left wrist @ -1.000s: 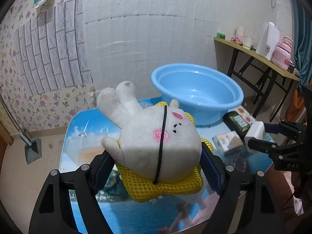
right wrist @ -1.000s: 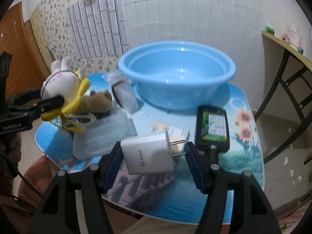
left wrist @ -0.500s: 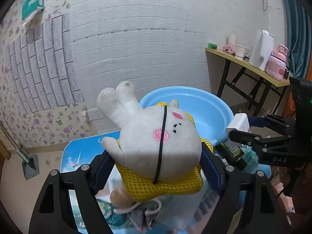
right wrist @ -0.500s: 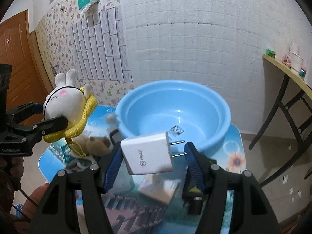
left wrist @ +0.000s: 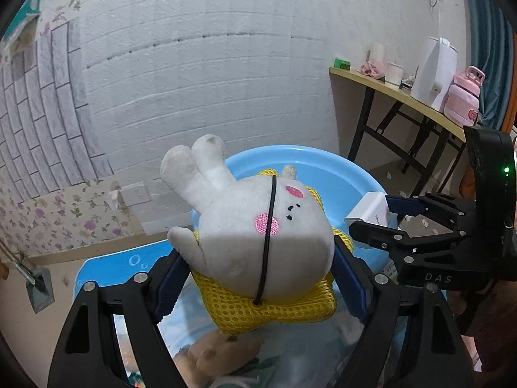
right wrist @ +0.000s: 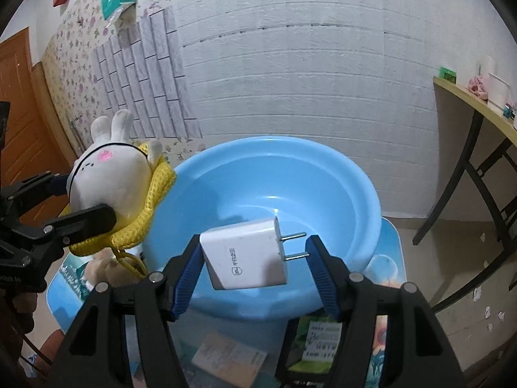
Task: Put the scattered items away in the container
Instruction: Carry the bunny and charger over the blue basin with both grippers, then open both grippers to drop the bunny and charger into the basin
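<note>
My left gripper (left wrist: 258, 268) is shut on a white plush rabbit (left wrist: 258, 226) in a yellow mesh pouch, held in the air at the near left rim of the blue basin (left wrist: 323, 168). My right gripper (right wrist: 255, 255) is shut on a white charger plug (right wrist: 245, 255) with its two prongs pointing right, held over the near edge of the empty blue basin (right wrist: 284, 187). The rabbit also shows in the right wrist view (right wrist: 113, 174), and the right gripper with the charger shows in the left wrist view (left wrist: 371, 220).
A brown plush toy (right wrist: 106, 268), a small box (right wrist: 226, 355) and a black case with a green label (right wrist: 320, 339) lie on the glass-topped table (right wrist: 387, 258) before the basin. A side table (left wrist: 420, 103) with a kettle and pink bottle stands at right.
Both grippers rose from the table and moved forward with their objects, from in front of the basin to its near rim.
</note>
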`<state>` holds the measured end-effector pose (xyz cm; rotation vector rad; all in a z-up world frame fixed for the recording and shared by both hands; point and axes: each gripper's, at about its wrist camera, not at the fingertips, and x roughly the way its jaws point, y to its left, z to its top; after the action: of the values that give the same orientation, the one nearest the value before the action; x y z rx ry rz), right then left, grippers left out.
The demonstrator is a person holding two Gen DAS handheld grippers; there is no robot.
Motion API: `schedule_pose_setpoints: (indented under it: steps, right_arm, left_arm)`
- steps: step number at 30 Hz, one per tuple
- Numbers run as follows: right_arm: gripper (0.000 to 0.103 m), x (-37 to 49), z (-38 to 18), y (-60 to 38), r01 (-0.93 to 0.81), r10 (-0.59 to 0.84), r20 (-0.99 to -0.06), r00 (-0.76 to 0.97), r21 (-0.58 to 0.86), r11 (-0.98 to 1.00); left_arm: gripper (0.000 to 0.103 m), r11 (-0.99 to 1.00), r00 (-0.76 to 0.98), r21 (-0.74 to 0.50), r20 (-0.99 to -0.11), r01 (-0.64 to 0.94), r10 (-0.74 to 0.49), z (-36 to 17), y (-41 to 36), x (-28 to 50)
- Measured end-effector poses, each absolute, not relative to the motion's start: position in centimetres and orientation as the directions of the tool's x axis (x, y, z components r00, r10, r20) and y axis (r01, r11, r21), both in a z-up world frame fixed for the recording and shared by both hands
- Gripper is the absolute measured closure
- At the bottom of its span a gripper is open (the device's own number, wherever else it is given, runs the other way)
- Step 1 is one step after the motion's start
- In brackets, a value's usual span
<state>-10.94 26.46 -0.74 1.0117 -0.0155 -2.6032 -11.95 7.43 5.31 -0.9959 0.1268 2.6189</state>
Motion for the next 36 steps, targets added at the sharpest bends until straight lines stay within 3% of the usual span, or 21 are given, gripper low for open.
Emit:
schedule_pose_setpoints:
  steps: [23,27,36]
  right_arm:
    - [0.039,-13.3,-2.7,26.4,0.249,-0.277,-0.713,-0.644,0.147,-0.957]
    - [0.028,-12.8,-2.1,26.2,0.25,-0.294,-0.701,-0.65,0.168,-0.954]
    - [0.027,-10.9,-1.1,26.6,0.254,-0.296,-0.687,-0.664,0.166,-0.953]
  left_arm:
    - [0.015,-0.924,-0.64,-0.04,-0.71,-0.38,0.293,3.0,8.8,-13.7]
    - [0.012,-0.922,-0.646,-0.035,-0.704,-0.385,0.296,3.4,8.9,-13.0]
    - [0.012,-0.924,-0.672,-0.027,-0.679,-0.381,0.296,4.6,8.7,-11.0]
